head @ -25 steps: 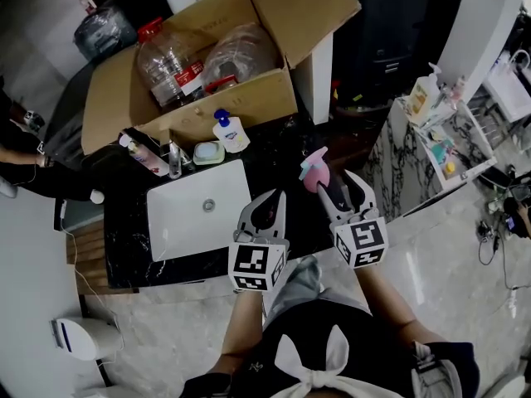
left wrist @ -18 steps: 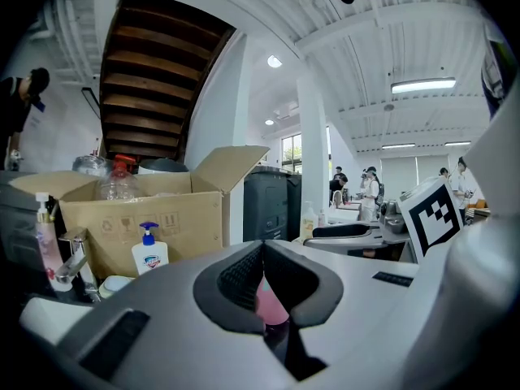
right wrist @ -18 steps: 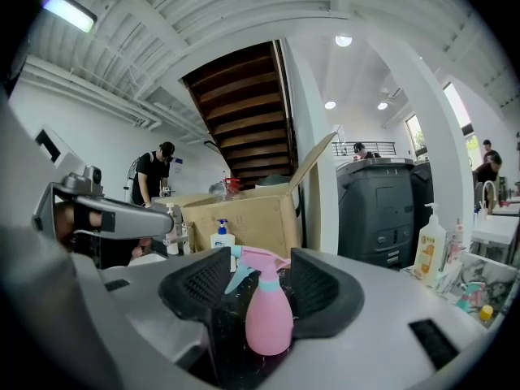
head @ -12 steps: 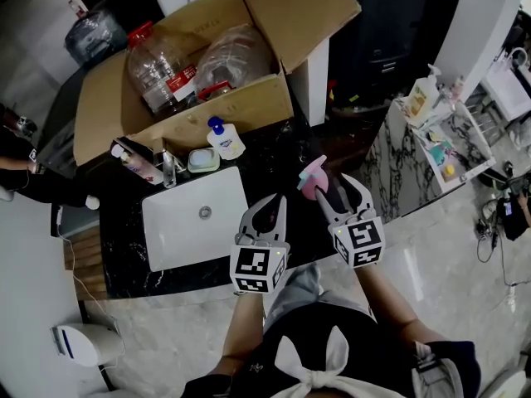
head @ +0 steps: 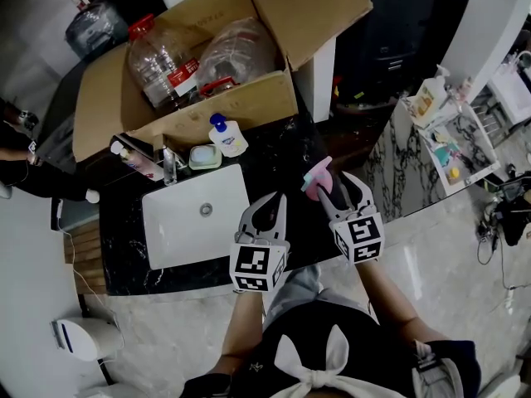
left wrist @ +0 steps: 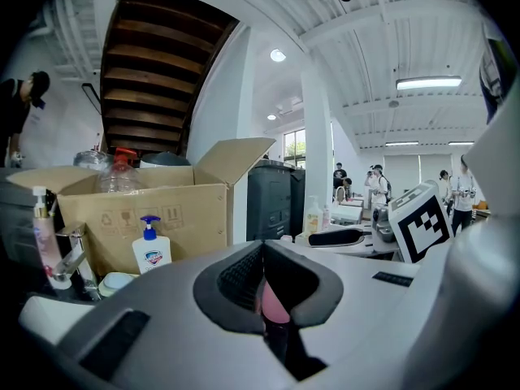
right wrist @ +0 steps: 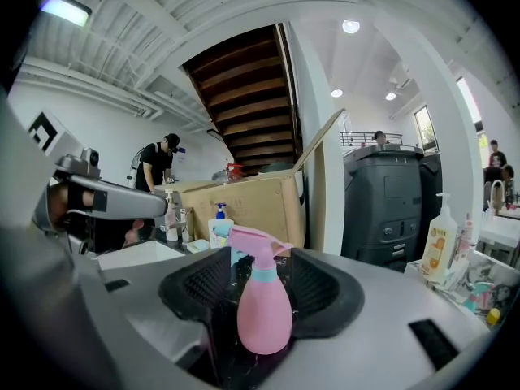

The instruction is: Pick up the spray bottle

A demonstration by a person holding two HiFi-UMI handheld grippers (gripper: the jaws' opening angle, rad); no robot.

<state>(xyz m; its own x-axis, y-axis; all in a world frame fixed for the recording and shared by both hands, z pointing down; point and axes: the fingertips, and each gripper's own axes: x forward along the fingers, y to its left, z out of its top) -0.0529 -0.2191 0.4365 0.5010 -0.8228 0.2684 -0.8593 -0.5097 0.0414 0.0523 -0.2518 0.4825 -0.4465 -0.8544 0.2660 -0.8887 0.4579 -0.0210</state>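
Spray bottle [right wrist: 264,303] stands upright on the counter [head: 286,152], between the right gripper's [head: 340,187] open jaws, not clamped.
Its pink body sits low between the pads with a gap on each side, long axis vertical; squeezing here should catch it. The left gripper [head: 269,202] is beside it, jaws together, farther from the bottle. A cardboard box [head: 207,110] is behind.

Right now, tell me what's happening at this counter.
A person holds tongs in each hand over a black counter with a white sink. The right tongs are open around the pink spray bottle, which stands upright on the counter between the jaws, not gripped or lifted. The left tongs are shut and hang alongside, by the sink's edge.
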